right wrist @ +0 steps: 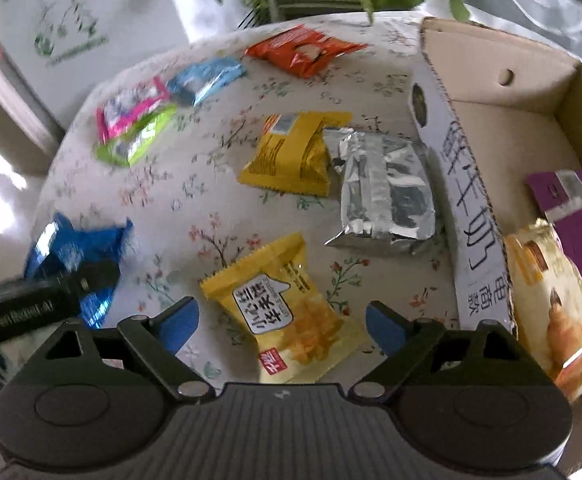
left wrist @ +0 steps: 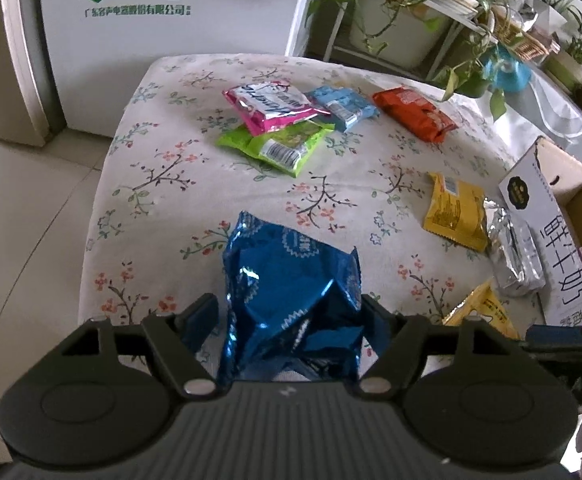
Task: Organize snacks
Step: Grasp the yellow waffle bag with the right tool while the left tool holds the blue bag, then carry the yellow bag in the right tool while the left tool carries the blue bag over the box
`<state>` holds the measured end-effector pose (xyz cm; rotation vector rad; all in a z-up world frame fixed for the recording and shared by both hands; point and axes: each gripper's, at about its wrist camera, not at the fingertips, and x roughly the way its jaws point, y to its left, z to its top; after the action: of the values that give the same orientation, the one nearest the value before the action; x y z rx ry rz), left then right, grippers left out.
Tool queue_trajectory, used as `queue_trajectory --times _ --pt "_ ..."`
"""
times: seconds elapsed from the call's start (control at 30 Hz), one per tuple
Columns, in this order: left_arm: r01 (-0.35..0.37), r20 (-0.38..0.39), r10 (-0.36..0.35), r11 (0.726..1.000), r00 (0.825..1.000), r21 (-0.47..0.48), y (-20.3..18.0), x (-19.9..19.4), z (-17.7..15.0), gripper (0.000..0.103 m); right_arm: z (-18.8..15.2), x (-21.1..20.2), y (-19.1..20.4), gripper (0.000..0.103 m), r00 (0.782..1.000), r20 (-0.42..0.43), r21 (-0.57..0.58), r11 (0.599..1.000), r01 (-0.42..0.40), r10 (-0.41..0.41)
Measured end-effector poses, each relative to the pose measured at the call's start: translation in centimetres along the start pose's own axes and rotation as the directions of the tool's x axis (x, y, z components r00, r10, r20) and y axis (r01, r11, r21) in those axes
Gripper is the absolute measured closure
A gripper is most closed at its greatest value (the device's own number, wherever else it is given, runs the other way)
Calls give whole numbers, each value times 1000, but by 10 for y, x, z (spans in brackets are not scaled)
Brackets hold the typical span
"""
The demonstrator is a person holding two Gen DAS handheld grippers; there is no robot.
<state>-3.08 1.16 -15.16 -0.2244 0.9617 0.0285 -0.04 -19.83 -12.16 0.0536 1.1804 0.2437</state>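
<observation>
A table with a flowery cloth holds many snack packs.

In the left wrist view, the left gripper has a crinkly blue pack between its jaws. The jaws stand partly apart. The right pad seems to touch the pack, and there is a small gap at the left pad, so it is hard to tell if the pack is squeezed. The pack's long side runs from 6 o'clock up to 12 o'clock, with one pointy corner near 11 o'clock.

Farther off, near 12 o'clock, a pink pack lies partly on a green pack. A light blue pack touches the pink one, and an orange pack lies at 1 o'clock.

In the right wrist view, the right gripper has its jaws wide apart, one on each side of a yellow pack. The pads do not touch it. This pack's long side runs from 10 o'clock to 4 o'clock. A second yellow pack lies at 12 o'clock, touching a silver pack.

A cardboard box sits at 2 o'clock. Inside it are a purple pack and a bread pack.
</observation>
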Motion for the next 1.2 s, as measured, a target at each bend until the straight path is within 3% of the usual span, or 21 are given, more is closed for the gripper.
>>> queue_trajectory --times 0.13,0.4,0.57,0.7,0.93,1.2 --pt "-11 -8 11 999 1000 43 -7 5 0 15 -2 10 1 9 999 -13 -32 998 49 -50" --pt "-83 3 83 990 997 111 -17 14 -1 9 -3 22 10 8 995 0 -87 991 102 -102" --pt "-113 11 113 981 994 155 -22 15 -5 11 -3 22 9 10 995 0 -82 992 95 -95" --pt "-115 21 113 982 993 149 -21 14 -4 17 -4 19 11 18 996 7 -93 992 84 -84" --pt "-89 35 85 988 996 129 -19 8 -3 32 -5 12 13 45 998 30 -113 992 63 -60" --pt "-56 22 54 995 998 82 -17 1 -5 34 -3 5 0 50 1000 29 -32 999 -1 2"
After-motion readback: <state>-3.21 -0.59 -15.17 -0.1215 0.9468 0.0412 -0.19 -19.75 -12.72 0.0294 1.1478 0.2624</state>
